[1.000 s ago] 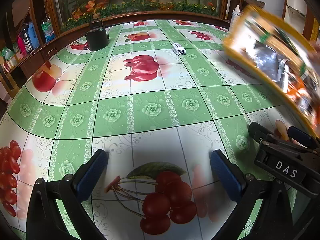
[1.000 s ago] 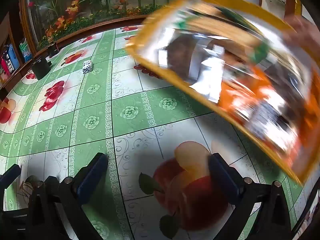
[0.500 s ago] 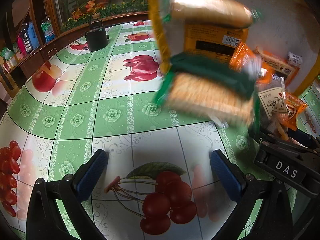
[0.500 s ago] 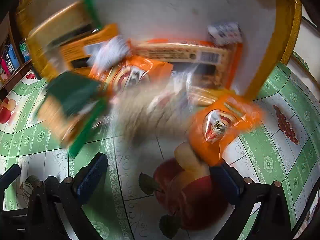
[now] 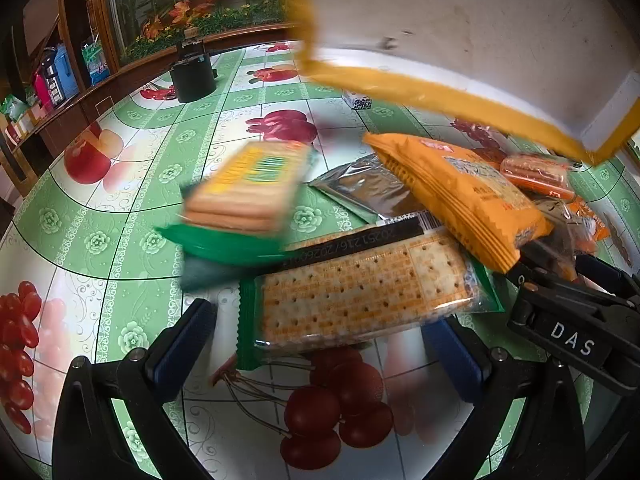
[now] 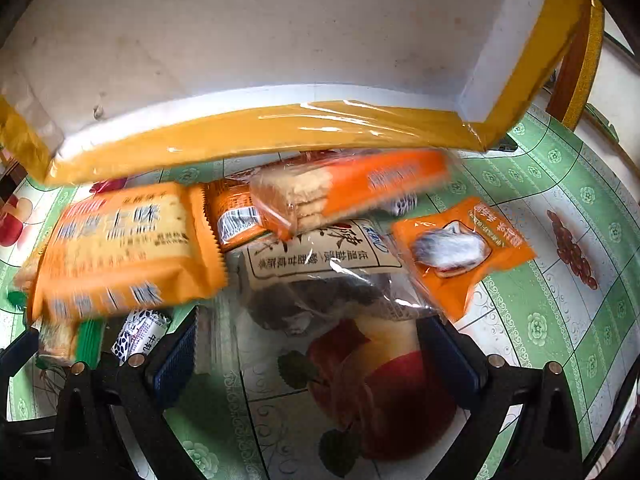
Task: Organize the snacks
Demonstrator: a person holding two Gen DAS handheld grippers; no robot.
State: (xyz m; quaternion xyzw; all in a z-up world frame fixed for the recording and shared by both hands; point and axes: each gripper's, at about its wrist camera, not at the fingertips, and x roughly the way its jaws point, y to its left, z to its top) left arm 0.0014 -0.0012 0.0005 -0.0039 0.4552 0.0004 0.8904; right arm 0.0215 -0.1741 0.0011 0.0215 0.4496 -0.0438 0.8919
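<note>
A white box with yellow taped rim (image 5: 436, 92) is tipped above the table; it also fills the top of the right wrist view (image 6: 260, 132). Snack packs lie and tumble below it. In the left wrist view: a green cracker pack (image 5: 360, 296), a blurred green biscuit pack (image 5: 248, 196), an orange pack (image 5: 460, 196), a silver pouch (image 5: 364, 188). In the right wrist view: an orange biscuit pack (image 6: 120, 248), an orange wafer pack (image 6: 348, 188), a clear dark-fruit bag (image 6: 324, 276), a small orange pack (image 6: 460, 252). My left gripper (image 5: 320, 344) and right gripper (image 6: 316, 348) are open and empty just before the pile.
The table has a green and white fruit-print cloth (image 5: 120, 208). A black round container (image 5: 192, 76) stands at the far side by a wooden ledge with flowers. A small patterned candy (image 5: 358, 100) lies further back; another (image 6: 140, 332) lies near my right gripper.
The box has tipped over and emptied; the snacks have fallen from it onto the table in front of both grippers. Some packs are still blurred in motion. The grippers have not moved.
</note>
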